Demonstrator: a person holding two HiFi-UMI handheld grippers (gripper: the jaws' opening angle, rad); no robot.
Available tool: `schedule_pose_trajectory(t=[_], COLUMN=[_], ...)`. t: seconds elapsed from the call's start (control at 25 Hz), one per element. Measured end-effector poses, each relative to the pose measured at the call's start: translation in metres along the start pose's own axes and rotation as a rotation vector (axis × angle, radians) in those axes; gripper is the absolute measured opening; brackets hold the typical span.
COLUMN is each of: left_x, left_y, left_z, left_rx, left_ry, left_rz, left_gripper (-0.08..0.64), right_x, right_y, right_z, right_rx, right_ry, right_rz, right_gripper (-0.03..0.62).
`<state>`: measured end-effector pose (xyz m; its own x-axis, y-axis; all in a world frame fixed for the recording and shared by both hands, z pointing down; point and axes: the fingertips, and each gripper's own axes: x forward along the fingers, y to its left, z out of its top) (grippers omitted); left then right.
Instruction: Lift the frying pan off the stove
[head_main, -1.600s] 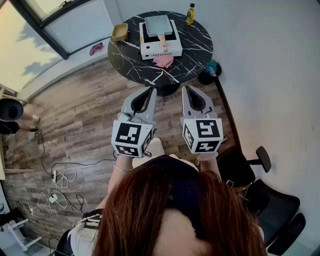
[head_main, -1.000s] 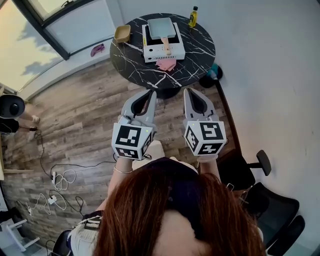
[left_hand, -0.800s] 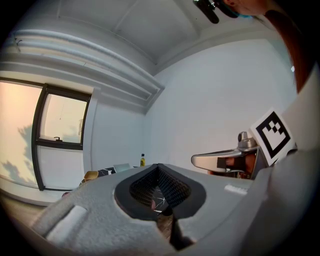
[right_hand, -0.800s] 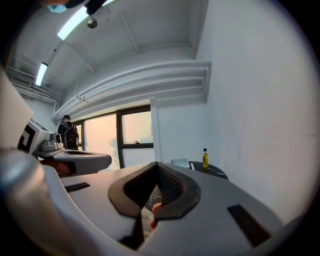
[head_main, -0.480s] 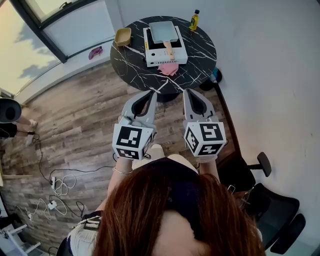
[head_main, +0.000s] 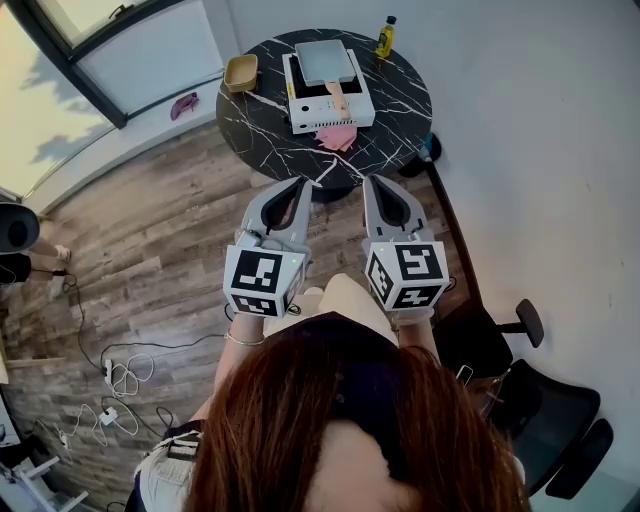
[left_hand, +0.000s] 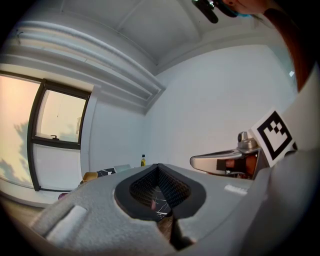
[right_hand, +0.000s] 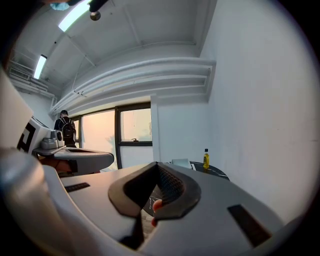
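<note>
Nearest, the left gripper (head_main: 302, 186) and right gripper (head_main: 372, 182) are held side by side, each closed on nothing and aimed at twelve o'clock. Well ahead, the square frying pan (head_main: 322, 60) sits on the white stove (head_main: 345, 108). Its wooden handle (head_main: 337, 97) points to six o'clock, probably to be grasped.

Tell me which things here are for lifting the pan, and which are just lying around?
For the job:
frying pan
stove
left gripper, shut and empty
right gripper, shut and empty

Just lying about:
yellow bottle
pink cloth
tan bowl
floor cables
</note>
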<state>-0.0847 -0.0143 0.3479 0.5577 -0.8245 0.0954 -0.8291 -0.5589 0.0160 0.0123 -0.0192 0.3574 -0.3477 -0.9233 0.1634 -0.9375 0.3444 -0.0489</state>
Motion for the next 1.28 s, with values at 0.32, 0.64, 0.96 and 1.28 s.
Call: schedule_pose_trajectory(t=[0.32,0.64,0.96,1.28], left_x=[0.013,0.038,0.065,0.096], left_y=[0.008,0.012,0.028,0.049], left_z=[0.000,0.002,0.005,0.010], left_rx=[0.003,0.005,0.008,0.009], left_ry=[0.010,0.005,0.010,0.014], left_rz=[-0.024,-0.035,-0.023,-0.009], left_gripper=[0.012,0.012,0.012,0.012], right_x=[0.017,0.036,0.066,0.104], right_y=[-0.005,-0.019,-0.034,-0.045], right_z=[0.003,0.004,0.003,0.007], right_rx=[-0.003,0.013,0.021,0.016], right_ry=[0.000,-0.001,0.025,0.046], right_rz=[-0.013,0.001,0.004,0.028], right_gripper=[0.009,0.009,0.009,0.009])
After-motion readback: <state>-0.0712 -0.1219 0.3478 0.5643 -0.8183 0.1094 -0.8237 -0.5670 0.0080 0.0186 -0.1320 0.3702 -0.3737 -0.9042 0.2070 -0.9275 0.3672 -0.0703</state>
